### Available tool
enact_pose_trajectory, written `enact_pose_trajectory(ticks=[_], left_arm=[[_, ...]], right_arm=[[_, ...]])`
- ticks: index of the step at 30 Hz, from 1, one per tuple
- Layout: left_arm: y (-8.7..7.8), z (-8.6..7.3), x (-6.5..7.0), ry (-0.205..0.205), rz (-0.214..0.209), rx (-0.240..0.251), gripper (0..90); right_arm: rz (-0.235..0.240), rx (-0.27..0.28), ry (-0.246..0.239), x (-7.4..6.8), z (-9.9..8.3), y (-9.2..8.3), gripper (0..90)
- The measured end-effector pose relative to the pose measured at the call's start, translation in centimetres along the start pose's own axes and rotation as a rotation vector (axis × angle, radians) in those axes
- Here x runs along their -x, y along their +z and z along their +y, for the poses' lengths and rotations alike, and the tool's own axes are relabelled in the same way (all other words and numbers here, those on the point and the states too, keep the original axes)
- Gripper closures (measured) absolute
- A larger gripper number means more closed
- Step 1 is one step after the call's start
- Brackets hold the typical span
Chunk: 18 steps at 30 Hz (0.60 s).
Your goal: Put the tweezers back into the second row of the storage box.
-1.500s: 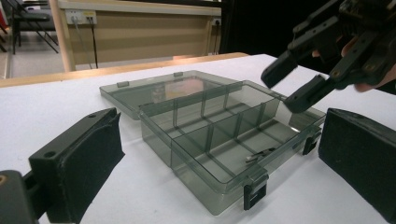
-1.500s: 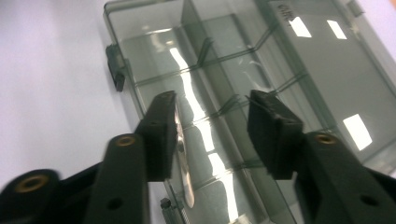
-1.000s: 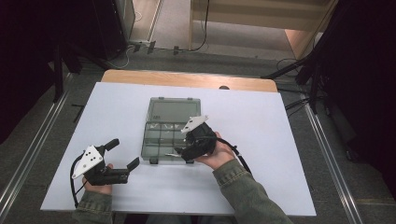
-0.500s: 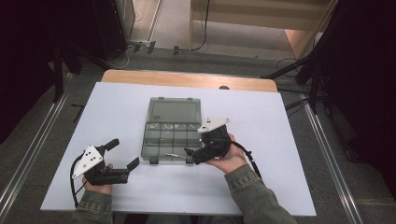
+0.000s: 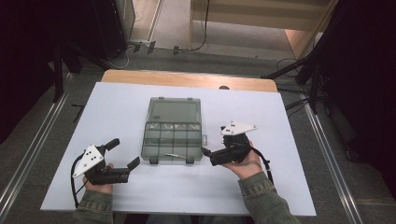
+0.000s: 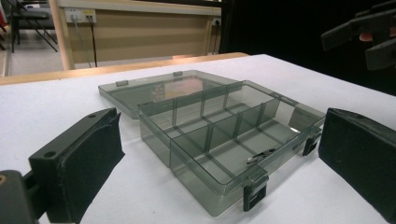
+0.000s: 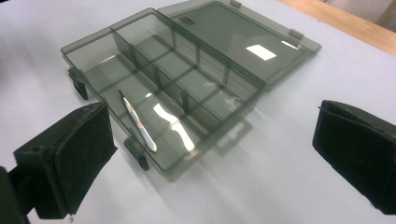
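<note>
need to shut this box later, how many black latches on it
2, both on the box's near front edge: one latch toward the left corner, one latch toward the right. None seen elsewhere.

Open organizer box [image 5: 172,135] blocks the table [image 5: 289,126] centre; bare surface surrounds it.

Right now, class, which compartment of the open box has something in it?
The long front compartment, nearest the latches: a slim metal tool lies in it.

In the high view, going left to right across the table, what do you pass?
Left gripper → open plastic organizer box → right gripper, all on the white table.
</note>
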State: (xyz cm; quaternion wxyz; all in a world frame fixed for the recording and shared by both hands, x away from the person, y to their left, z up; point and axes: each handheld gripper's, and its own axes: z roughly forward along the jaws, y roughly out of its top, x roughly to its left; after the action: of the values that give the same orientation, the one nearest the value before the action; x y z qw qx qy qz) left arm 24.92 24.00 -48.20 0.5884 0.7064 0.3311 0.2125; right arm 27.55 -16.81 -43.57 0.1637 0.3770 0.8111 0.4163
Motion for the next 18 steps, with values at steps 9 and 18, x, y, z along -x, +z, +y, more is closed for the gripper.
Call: enact_pose_trajectory(ticks=[9,18], left_arm=[[-0.1,0.2,0.4,0.042,0.007,0.005,0.0],[0.0,0.2,0.4,0.042,0.007,0.0,0.0]], right_arm=[[-0.076,0.065,0.067,1.2,-3.0,-3.5,0.0],[-0.146,0.195,0.072,1.9,-6.1,-5.8,0.0]])
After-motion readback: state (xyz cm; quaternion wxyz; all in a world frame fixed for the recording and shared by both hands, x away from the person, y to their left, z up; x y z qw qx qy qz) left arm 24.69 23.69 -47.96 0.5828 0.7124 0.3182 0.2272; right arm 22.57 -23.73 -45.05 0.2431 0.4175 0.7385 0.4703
